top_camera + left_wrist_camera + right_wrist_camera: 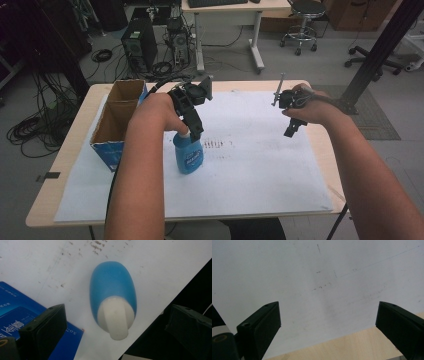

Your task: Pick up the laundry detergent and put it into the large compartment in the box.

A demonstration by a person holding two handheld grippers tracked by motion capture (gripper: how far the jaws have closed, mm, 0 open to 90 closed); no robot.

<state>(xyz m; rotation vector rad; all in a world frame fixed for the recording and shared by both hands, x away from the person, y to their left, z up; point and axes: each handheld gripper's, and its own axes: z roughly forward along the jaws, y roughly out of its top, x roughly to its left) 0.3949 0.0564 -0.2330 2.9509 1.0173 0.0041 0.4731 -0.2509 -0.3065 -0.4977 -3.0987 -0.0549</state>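
**Left gripper poised over blue bottle, jaws apart**

The left gripper (194, 131) is held directly above a blue bottle (189, 152), which stands upright on the white sheet (260, 165) covering the table (75, 135). In the left gripper view, the bottle (112, 290) is seen from above, its white cap (116, 317) lying between the two black jaws. The jaws are spread wide, and neither is seen touching the cap or the bottle; a clear gap is left on each side. Just beside the left-hand jaw in that view, the blue wall of an open cardboard box (15, 317) is seen; in the high view the box (117, 122) stands near the bottle, on its far-left side.

The right gripper (294, 127) is held well apart from the bottle, above the right part of the sheet. Its jaws are likewise spread wide with nothing between them, and beneath them only the marked white sheet (317, 285) and a strip of the wooden table edge (352, 345) are seen.
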